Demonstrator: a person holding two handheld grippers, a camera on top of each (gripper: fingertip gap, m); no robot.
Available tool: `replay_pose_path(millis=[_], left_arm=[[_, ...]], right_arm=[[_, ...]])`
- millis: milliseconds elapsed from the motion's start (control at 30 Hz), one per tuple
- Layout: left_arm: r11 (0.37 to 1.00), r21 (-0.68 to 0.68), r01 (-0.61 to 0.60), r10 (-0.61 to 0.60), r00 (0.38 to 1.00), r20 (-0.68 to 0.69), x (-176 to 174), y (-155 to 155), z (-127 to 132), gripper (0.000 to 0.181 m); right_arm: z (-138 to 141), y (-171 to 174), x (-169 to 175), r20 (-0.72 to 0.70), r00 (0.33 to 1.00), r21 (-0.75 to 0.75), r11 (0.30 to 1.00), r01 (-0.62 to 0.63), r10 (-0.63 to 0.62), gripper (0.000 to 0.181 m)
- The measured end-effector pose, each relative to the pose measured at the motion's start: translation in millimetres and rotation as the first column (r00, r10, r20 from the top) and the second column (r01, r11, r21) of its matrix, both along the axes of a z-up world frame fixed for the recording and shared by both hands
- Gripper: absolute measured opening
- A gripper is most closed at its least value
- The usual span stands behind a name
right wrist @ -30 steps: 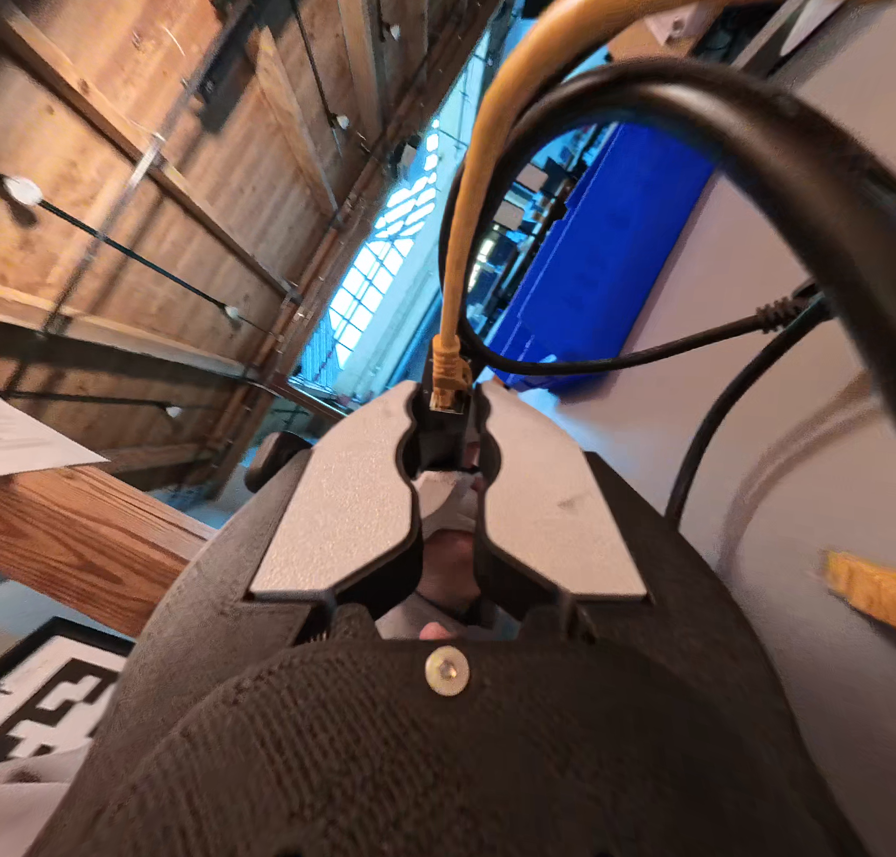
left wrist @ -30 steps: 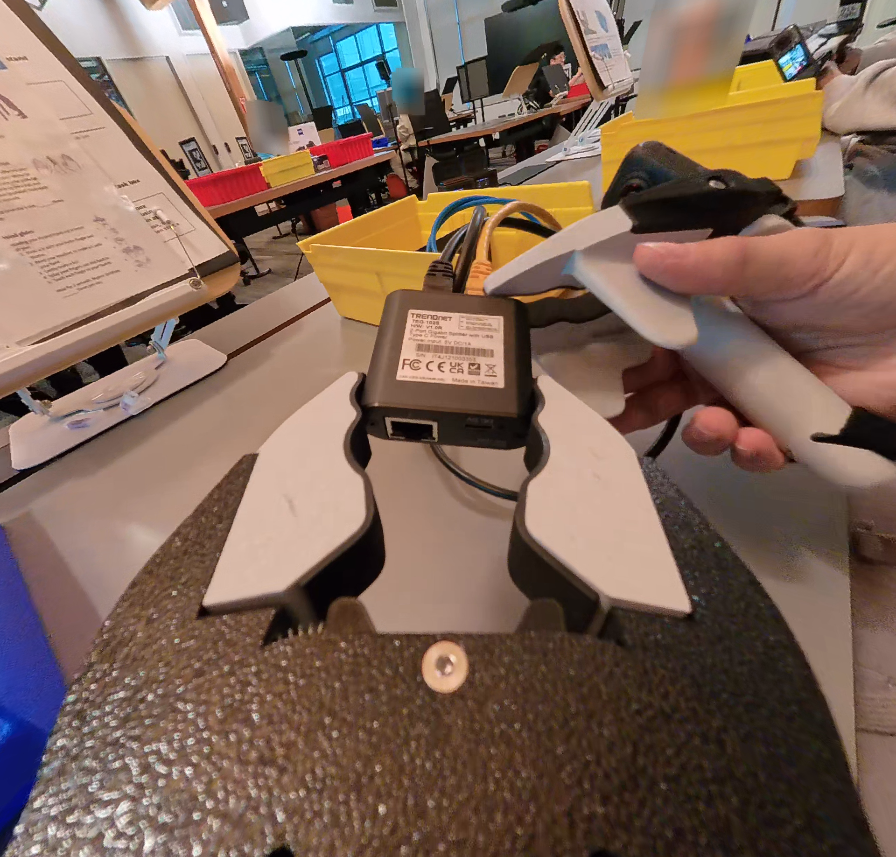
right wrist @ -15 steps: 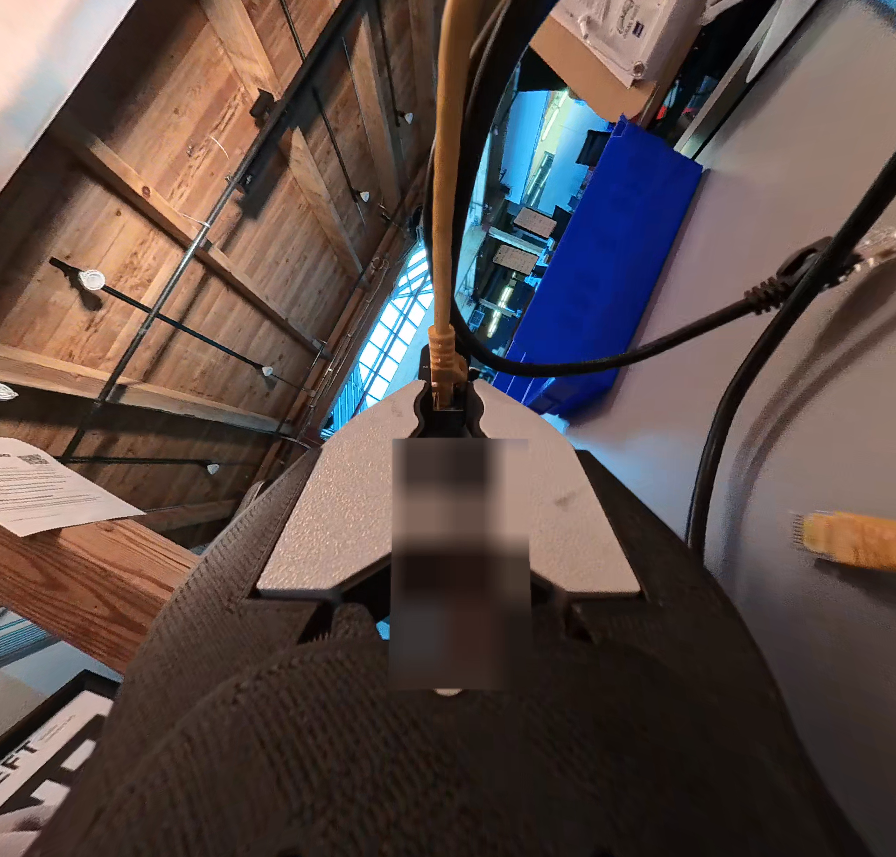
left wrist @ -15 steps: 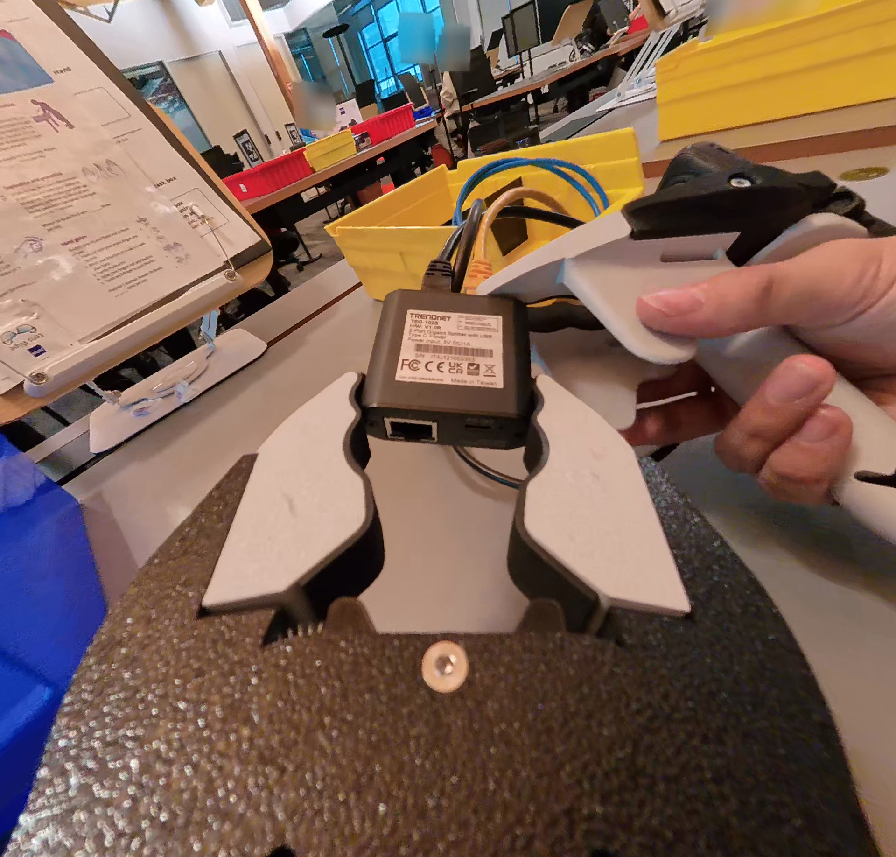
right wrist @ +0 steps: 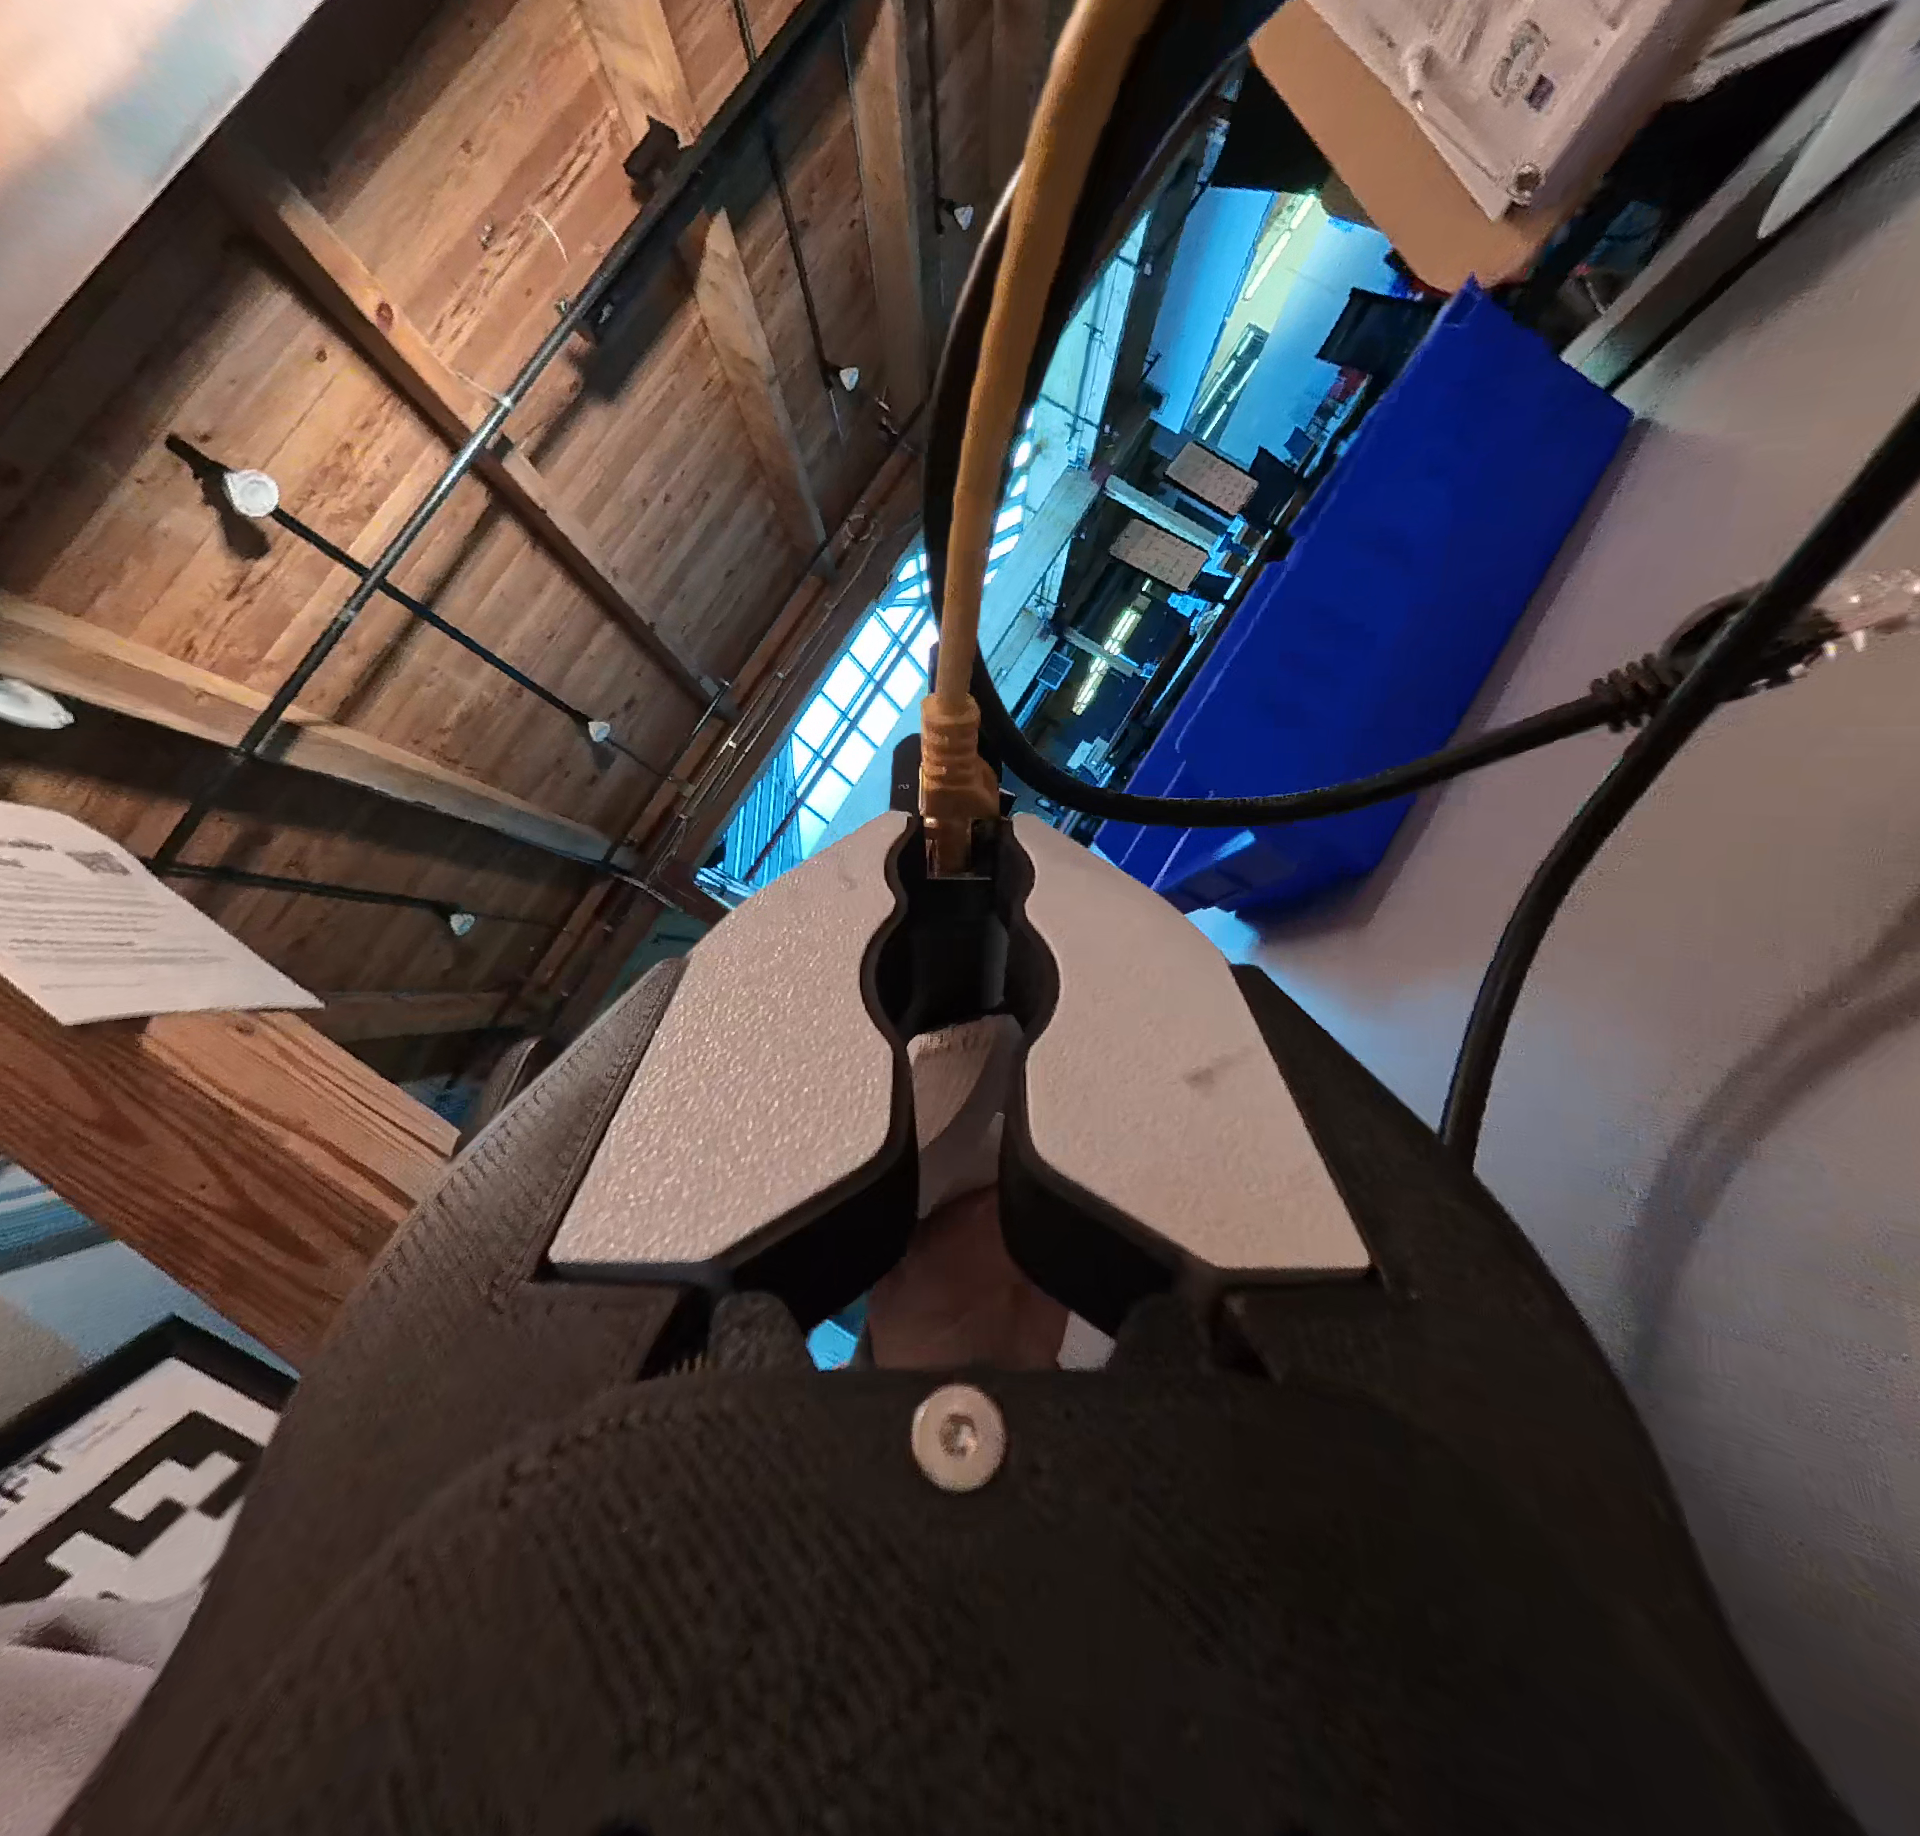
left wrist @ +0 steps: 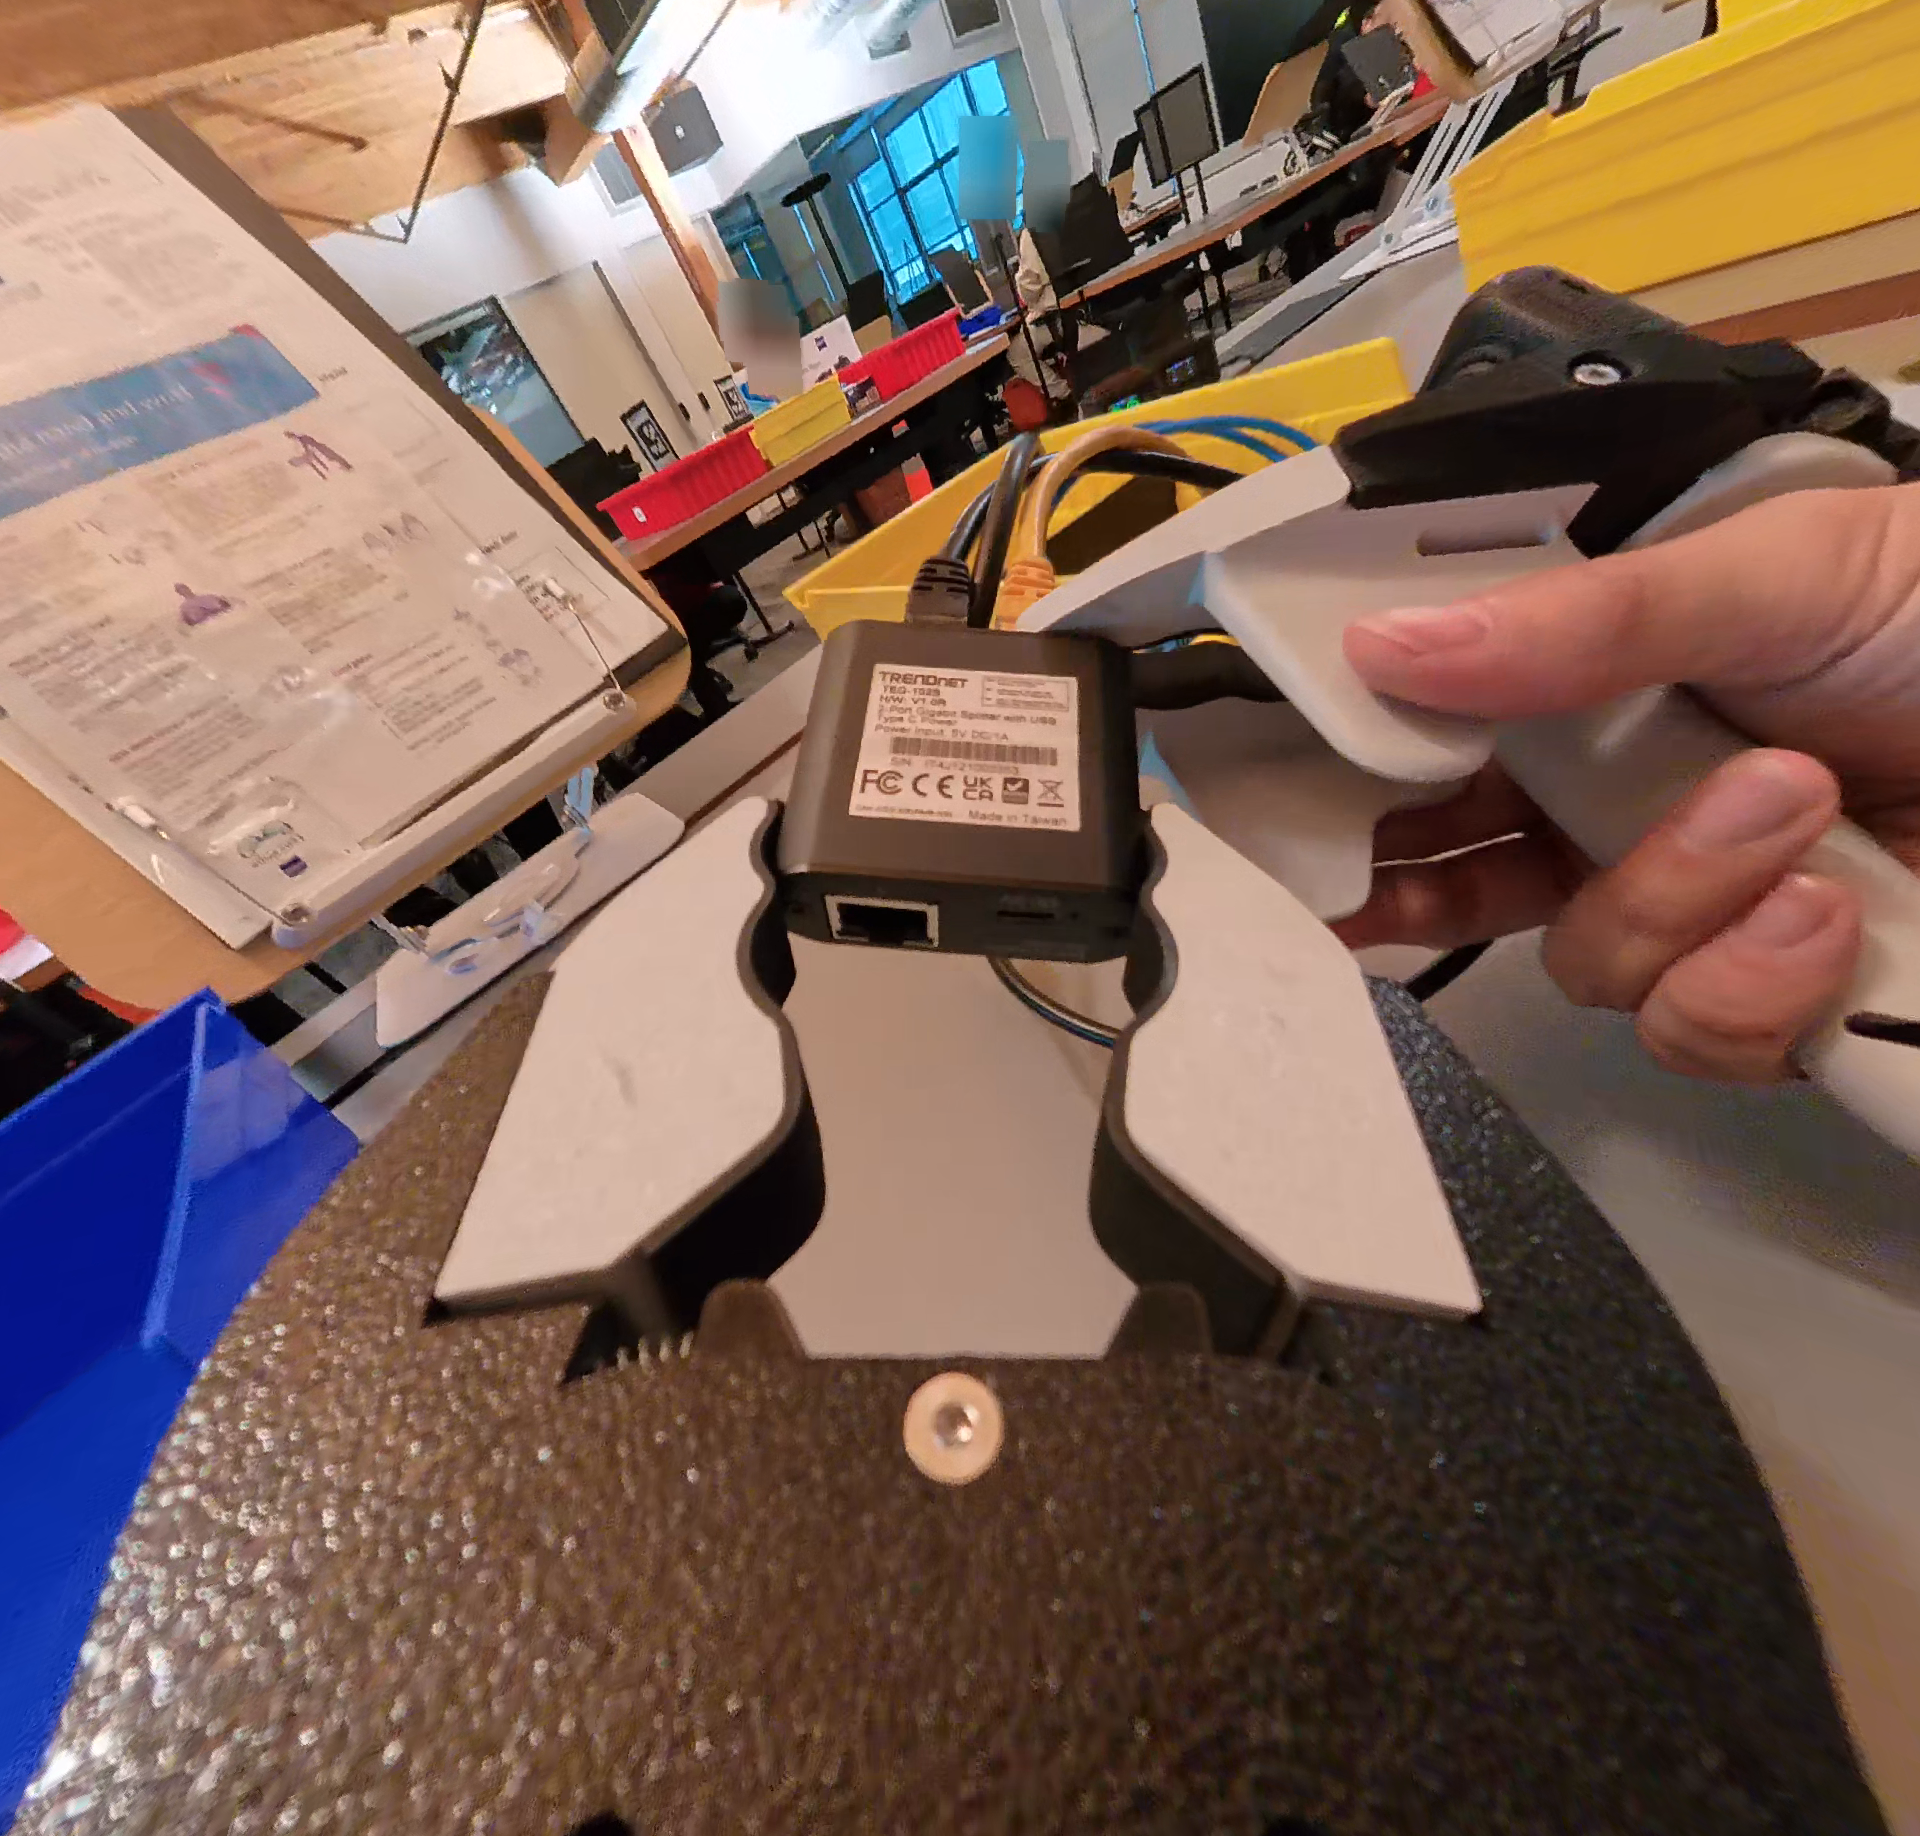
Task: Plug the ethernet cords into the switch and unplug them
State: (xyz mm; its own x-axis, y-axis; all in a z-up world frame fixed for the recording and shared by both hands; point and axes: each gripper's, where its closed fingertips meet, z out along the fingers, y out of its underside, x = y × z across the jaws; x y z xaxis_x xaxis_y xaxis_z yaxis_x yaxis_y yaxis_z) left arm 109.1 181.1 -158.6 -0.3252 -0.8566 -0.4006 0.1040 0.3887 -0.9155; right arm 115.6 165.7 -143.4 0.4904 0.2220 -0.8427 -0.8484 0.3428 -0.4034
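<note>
My left claw [left wrist: 956,851] was clamped on the sides of the black switch [left wrist: 961,778], held label-up above the grey table [left wrist: 1704,1267], its near port empty. My right claw [right wrist: 956,851] had closed narrowly on the plug of the yellow ethernet cord [right wrist: 951,758] at the switch's far side, beside a black cord [left wrist: 940,581] also plugged there. Behind sat a yellow bin [left wrist: 894,560]; a blue bin [left wrist: 94,1194] stood at left.
</note>
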Motion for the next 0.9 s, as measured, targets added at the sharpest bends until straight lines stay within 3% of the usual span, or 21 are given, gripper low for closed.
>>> replay_pose_path(millis=[167,367,633,700,800,900], left_arm=[[0.999,0.045,-0.014,0.012,0.999,0.044,-3.5,-0.8,11.5,0.062],[0.995,0.087,-0.048,0.045,0.998,0.043,2.0,0.0,-6.3,0.062],[0.985,0.112,-0.132,0.12,0.987,0.106,3.2,8.4,-7.0,0.062],[0.988,0.052,-0.145,0.14,0.986,0.095,4.2,15.4,-4.0,0.062],[0.977,-0.04,-0.209,0.212,0.973,0.091,4.2,37.2,7.7,0.061],[0.96,-0.135,-0.247,0.257,0.964,0.068,1.6,58.5,21.7,0.062]], right_arm=[[12.7,-2.1,-6.0,0.067,0.998,0.024,1.0,-0.006,0.004,0.012],[-5.9,-2.5,-1.4,0.106,0.994,-0.003,1.0,-0.017,0.017,0.01],[4.5,-18.7,18.7,0.249,0.968,-0.044,0.998,0.052,-0.039,0.01],[9.0,-21.5,13.5,0.407,0.913,-0.138,0.989,0.052,0.009,0.01],[22.7,-20.4,-10.1,0.49,0.849,-0.251,0.965,-0.078,0.197,0.01],[25.5,-28.4,-17.5,0.66,0.696,-0.419,0.908,0.028,0.282,0.01]])
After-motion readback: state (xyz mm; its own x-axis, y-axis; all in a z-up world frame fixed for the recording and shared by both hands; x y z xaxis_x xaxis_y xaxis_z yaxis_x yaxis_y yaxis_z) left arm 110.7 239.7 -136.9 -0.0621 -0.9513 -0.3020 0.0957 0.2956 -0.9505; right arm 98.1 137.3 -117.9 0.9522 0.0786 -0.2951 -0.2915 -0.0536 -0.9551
